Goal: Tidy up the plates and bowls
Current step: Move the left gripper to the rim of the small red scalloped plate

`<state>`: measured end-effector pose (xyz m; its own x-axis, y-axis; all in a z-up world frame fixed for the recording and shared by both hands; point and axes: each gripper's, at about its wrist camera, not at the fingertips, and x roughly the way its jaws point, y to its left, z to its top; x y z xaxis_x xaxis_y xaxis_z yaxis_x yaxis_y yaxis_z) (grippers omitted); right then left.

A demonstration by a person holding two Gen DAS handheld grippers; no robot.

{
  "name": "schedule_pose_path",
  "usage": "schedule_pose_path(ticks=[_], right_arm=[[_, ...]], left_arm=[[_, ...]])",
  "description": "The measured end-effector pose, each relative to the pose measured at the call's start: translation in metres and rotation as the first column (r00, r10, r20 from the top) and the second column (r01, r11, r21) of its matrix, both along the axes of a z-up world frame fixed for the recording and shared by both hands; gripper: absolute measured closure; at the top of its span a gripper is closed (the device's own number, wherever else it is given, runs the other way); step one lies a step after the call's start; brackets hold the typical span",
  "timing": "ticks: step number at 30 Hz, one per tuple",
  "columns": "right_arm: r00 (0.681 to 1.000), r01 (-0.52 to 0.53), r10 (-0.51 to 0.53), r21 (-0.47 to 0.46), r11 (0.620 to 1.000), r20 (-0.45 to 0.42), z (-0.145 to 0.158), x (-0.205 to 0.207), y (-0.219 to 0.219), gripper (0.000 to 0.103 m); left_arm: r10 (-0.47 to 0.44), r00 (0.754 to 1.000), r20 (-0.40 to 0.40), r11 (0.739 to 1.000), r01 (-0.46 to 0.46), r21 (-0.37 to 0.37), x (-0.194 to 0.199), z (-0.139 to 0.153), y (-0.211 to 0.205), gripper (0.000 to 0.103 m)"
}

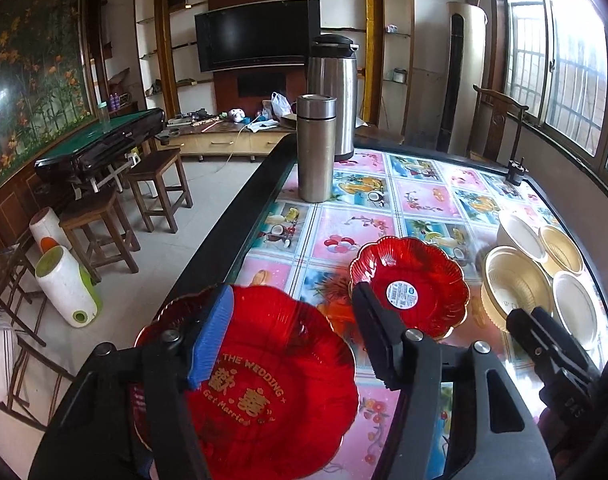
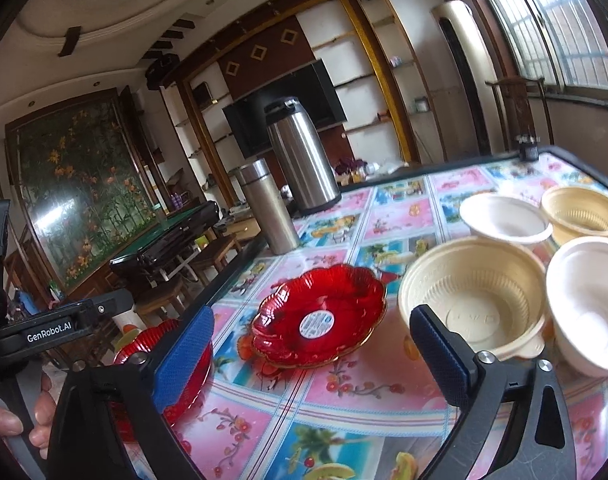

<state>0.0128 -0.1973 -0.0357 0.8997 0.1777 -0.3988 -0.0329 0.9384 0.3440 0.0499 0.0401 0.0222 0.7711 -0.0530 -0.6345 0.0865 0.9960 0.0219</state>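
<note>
A large red plate with gold wedding lettering lies over the table's left edge. My left gripper hovers over it, jaws apart; the blue pad overlaps its left part and the black finger stands at its right rim. I cannot tell whether either one touches it. A smaller red plate with a white sticker sits mid-table. My right gripper is wide open before it, holding nothing. Two beige bowls and two white bowls cluster at the right.
A steel flask and a tall steel pump thermos stand at the table's far left. A small dark object sits at the far right corner. The fruit-patterned tabletop has a dark raised rim. Wooden stools stand on the floor.
</note>
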Motion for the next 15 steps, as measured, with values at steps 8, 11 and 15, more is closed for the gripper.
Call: schedule_pose_path(ticks=[8, 11, 15], right_arm=[[0.987, 0.018, 0.014, 0.195, 0.981, -0.161, -0.019, 0.023, -0.019, 0.013], [0.977, 0.032, 0.028, 0.276, 0.961, -0.209, -0.025, 0.032, -0.024, 0.017], [0.972, 0.066, 0.016, 0.338, 0.939, -0.234, -0.022, 0.038, -0.033, 0.017]], left_arm=[[-0.156, 0.964, -0.215, 0.987, 0.145, -0.068, 0.072, 0.006, -0.013, 0.042], [-0.222, 0.913, -0.343, 0.975, 0.201, -0.095, 0.112, -0.004, -0.025, 0.042], [-0.272, 0.812, -0.516, 0.962, 0.225, -0.153, 0.150, -0.038, -0.043, 0.042]])
